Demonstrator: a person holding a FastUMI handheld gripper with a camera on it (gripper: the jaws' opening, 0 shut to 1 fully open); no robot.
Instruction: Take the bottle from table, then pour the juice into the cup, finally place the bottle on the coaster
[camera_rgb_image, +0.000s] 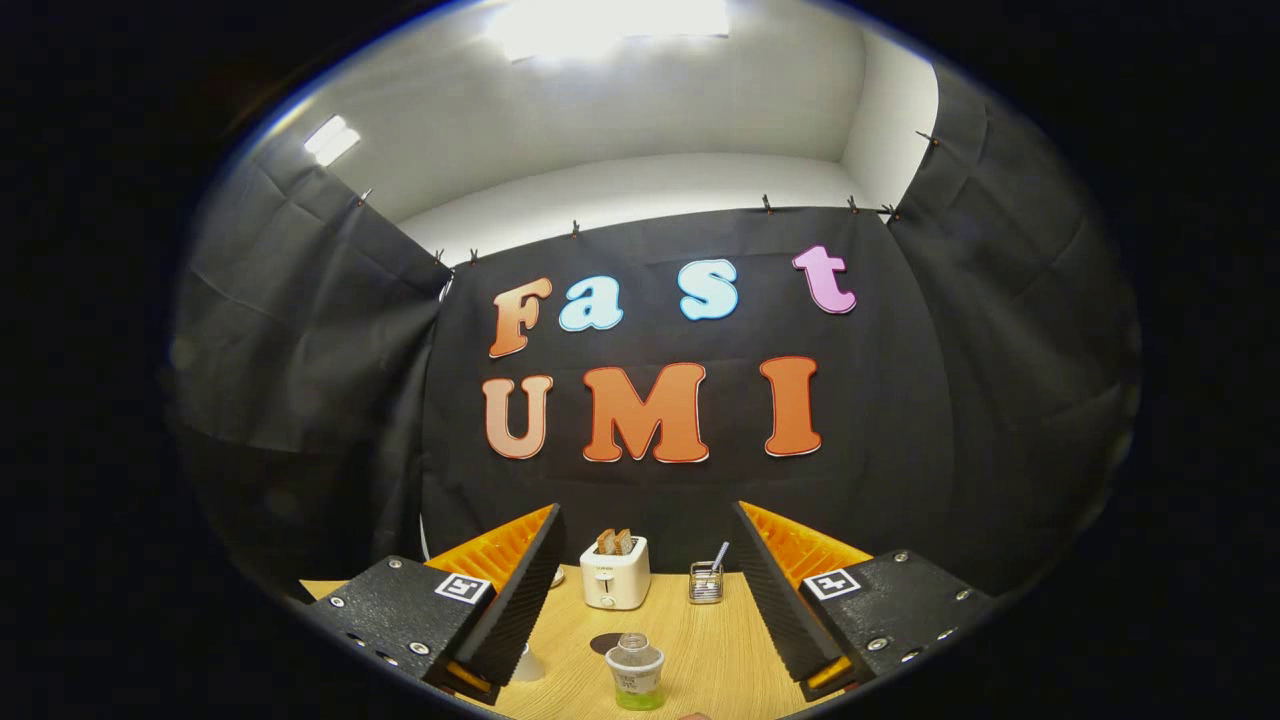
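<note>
Gripper (645, 620) held above the wooden counter (720, 650), jaws spread wide apart and clamping nothing. Nearest, between the jaws and low down: small clear bottle (635, 672), upright, uncapped, green juice filling its bottom part; just beyond it to the left, dark round coaster (606, 643) lying flat, and a white cup (527, 664) partly hidden by the left jaw. Farther back by the black wall: white toaster (615, 572) with two slices standing up, and right of it a small wire holder (706, 582).
</note>
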